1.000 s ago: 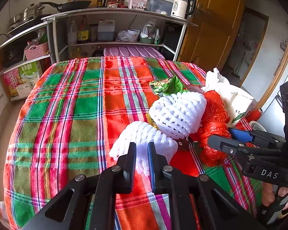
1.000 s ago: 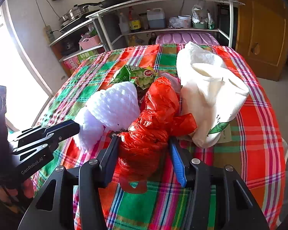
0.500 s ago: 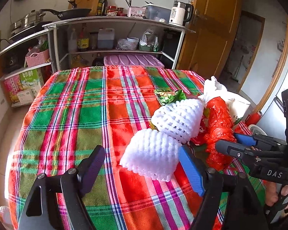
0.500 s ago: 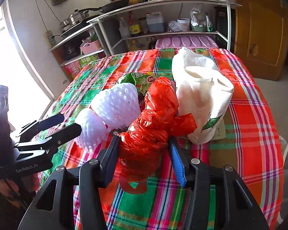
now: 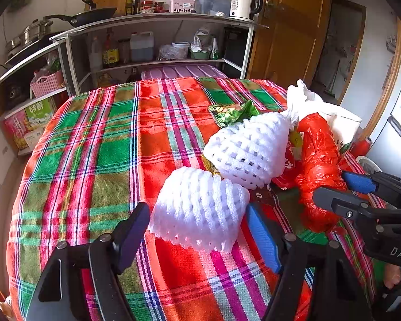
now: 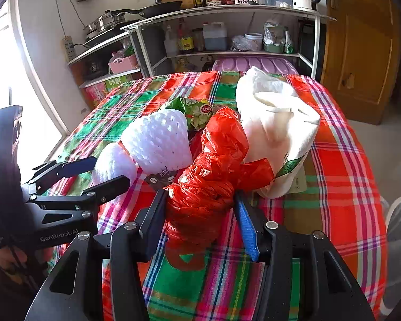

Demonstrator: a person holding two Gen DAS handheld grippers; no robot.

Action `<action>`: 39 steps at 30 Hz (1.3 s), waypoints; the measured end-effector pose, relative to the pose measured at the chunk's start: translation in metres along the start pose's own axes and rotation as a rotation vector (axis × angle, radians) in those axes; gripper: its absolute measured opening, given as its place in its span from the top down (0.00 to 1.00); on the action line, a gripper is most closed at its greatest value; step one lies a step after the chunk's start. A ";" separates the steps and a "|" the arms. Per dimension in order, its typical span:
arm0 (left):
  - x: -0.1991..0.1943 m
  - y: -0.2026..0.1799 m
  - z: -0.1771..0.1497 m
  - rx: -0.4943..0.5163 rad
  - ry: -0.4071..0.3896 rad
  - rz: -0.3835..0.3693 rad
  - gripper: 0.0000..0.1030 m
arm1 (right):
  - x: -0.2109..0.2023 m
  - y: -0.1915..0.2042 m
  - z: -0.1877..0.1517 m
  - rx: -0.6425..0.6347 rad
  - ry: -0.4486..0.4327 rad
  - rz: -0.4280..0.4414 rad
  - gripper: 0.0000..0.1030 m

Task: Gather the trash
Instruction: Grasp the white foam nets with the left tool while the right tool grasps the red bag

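Observation:
Trash is piled on the plaid tablecloth (image 5: 99,160). My left gripper (image 5: 197,230) is open, its jaws either side of a white foam fruit net (image 5: 197,208) lying on the cloth. A second foam net (image 5: 250,149) lies behind it, over a green snack wrapper (image 5: 232,112). My right gripper (image 6: 200,214) has its jaws against both sides of a crumpled red plastic bag (image 6: 211,176), which rests on the table. A white plastic bag (image 6: 275,123) lies to the right of the red bag. The left gripper also shows in the right wrist view (image 6: 93,171), around the near foam net (image 6: 112,163).
A metal kitchen shelf unit (image 5: 157,40) with bottles, pans and a kettle (image 5: 243,2) stands behind the table. A wooden door (image 5: 294,32) is at the back right. A white bin rim (image 6: 399,214) shows at the table's right edge.
My left gripper has opened wide and let the near foam net spring back to its full shape. The right gripper has stayed on the red bag.

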State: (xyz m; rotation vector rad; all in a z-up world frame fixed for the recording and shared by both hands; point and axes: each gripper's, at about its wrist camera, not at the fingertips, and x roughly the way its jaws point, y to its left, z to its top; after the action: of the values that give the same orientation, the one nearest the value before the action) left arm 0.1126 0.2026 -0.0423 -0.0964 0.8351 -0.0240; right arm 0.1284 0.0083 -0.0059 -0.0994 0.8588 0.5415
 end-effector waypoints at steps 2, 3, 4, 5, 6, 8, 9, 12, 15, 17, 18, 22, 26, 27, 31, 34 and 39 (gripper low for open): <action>0.001 -0.001 0.000 0.002 0.000 0.012 0.42 | -0.001 0.004 -0.001 -0.032 -0.008 -0.029 0.50; 0.000 -0.001 0.000 0.001 -0.004 0.013 0.45 | -0.001 0.006 -0.002 -0.048 -0.013 -0.039 0.50; -0.002 -0.002 0.000 0.001 -0.010 0.009 0.51 | -0.001 0.008 -0.002 -0.056 -0.017 -0.043 0.50; -0.004 -0.002 0.000 0.003 -0.017 0.004 0.53 | -0.001 0.008 -0.002 -0.061 -0.019 -0.045 0.50; -0.006 -0.003 0.001 0.009 -0.022 0.001 0.56 | -0.001 0.009 -0.004 -0.062 -0.019 -0.046 0.50; -0.005 -0.004 0.001 0.013 -0.013 -0.003 0.65 | -0.001 0.007 -0.005 -0.058 -0.017 -0.042 0.50; -0.004 -0.004 0.001 0.010 -0.011 -0.007 0.66 | -0.002 0.006 -0.006 -0.055 -0.018 -0.040 0.50; -0.009 -0.006 -0.001 0.011 -0.024 -0.017 0.69 | -0.003 0.007 -0.007 -0.055 -0.025 -0.044 0.50; -0.017 -0.009 0.000 0.009 -0.046 -0.021 0.70 | -0.005 0.008 -0.007 -0.058 -0.033 -0.051 0.50; -0.022 -0.010 -0.001 0.001 -0.059 -0.023 0.70 | -0.007 0.009 -0.008 -0.058 -0.039 -0.046 0.50; -0.024 -0.011 -0.001 0.002 -0.063 -0.026 0.70 | -0.009 0.009 -0.008 -0.058 -0.042 -0.043 0.50; -0.036 -0.019 -0.005 0.010 -0.081 -0.022 0.70 | -0.017 0.008 -0.012 -0.055 -0.054 -0.039 0.50; -0.049 -0.028 -0.008 0.012 -0.101 -0.027 0.70 | -0.031 0.006 -0.017 -0.048 -0.076 -0.040 0.50; -0.052 -0.030 -0.008 0.014 -0.105 -0.030 0.70 | -0.034 0.006 -0.018 -0.047 -0.081 -0.042 0.50; -0.063 -0.042 -0.010 0.019 -0.118 -0.043 0.70 | -0.049 0.000 -0.024 -0.039 -0.099 -0.053 0.50; -0.070 -0.052 -0.011 0.033 -0.131 -0.034 0.70 | -0.058 -0.005 -0.029 -0.035 -0.106 -0.065 0.50; -0.074 -0.070 -0.016 0.047 -0.130 -0.055 0.70 | -0.075 -0.019 -0.038 -0.031 -0.114 -0.094 0.50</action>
State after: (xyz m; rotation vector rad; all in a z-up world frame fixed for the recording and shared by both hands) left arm 0.0527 0.1364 0.0082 -0.0755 0.7015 -0.0881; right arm 0.0722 -0.0501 0.0221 -0.1354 0.7310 0.4684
